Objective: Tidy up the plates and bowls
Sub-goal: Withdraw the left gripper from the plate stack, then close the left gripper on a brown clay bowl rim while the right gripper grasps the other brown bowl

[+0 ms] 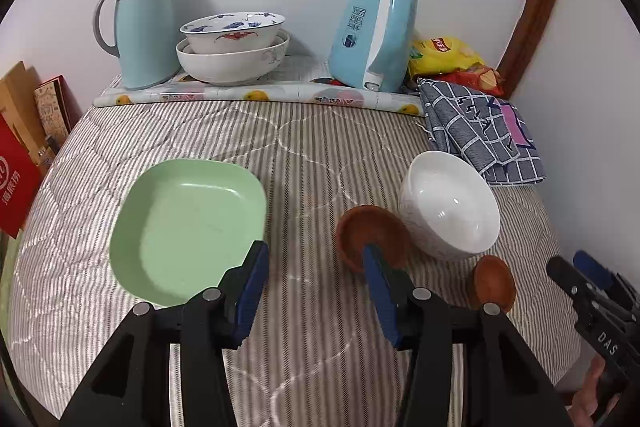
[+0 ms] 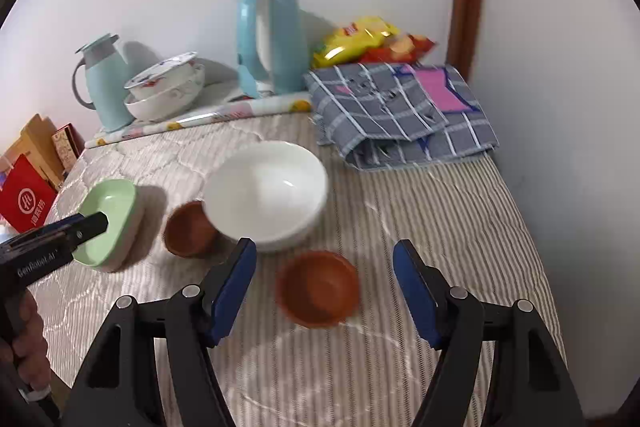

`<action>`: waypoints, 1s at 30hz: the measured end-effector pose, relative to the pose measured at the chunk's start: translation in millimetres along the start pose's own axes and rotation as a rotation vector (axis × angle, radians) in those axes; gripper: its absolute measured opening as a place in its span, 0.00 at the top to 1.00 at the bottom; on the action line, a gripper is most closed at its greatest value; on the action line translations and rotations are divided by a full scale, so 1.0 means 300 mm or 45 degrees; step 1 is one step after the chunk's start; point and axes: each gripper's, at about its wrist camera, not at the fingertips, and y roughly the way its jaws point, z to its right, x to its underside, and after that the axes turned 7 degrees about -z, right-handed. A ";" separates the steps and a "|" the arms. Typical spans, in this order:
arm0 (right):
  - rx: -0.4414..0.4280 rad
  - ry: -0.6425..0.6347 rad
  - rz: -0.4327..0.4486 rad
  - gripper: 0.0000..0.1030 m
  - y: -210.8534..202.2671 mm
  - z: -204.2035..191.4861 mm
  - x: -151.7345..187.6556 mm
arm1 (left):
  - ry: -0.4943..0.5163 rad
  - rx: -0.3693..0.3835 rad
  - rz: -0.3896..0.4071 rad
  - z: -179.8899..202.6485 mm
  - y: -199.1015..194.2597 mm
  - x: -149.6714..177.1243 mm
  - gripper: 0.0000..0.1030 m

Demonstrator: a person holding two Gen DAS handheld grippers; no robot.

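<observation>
A green square plate (image 1: 188,223) lies on the striped bed cover at the left. A white bowl (image 1: 450,205) stands at the right, with a small brown bowl (image 1: 370,233) beside it and a second brown bowl (image 1: 494,281) nearer the front. My left gripper (image 1: 316,267) is open, its fingers between the green plate and the first brown bowl. My right gripper (image 2: 324,259) is open just above the second brown bowl (image 2: 318,287), behind which stands the white bowl (image 2: 266,195). The green plate (image 2: 108,221) and the other brown bowl (image 2: 188,229) lie to its left.
Two stacked patterned bowls (image 1: 232,47), a teal thermos jug (image 1: 140,27) and a blue kettle (image 1: 372,35) stand on a mat by the back wall. Snack bags (image 1: 448,59) and a folded checked cloth (image 1: 480,131) lie at the back right. Boxes (image 1: 20,155) stand off the left edge.
</observation>
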 end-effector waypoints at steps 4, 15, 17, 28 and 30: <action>0.003 0.031 -0.010 0.32 0.029 0.058 0.026 | 0.000 -0.015 0.014 0.029 0.031 0.002 0.54; 0.020 0.053 -0.057 0.32 0.132 0.110 0.051 | 0.045 -0.064 -0.037 0.084 0.131 -0.012 0.54; 0.010 0.060 -0.061 0.32 0.147 0.114 0.051 | 0.050 -0.047 -0.076 0.086 0.153 -0.018 0.54; -0.038 0.091 -0.154 0.32 0.247 0.134 0.047 | -0.001 -0.002 -0.161 0.051 0.247 -0.045 0.54; -0.049 0.086 -0.165 0.32 0.259 0.130 0.047 | -0.013 0.001 -0.168 0.047 0.263 -0.050 0.54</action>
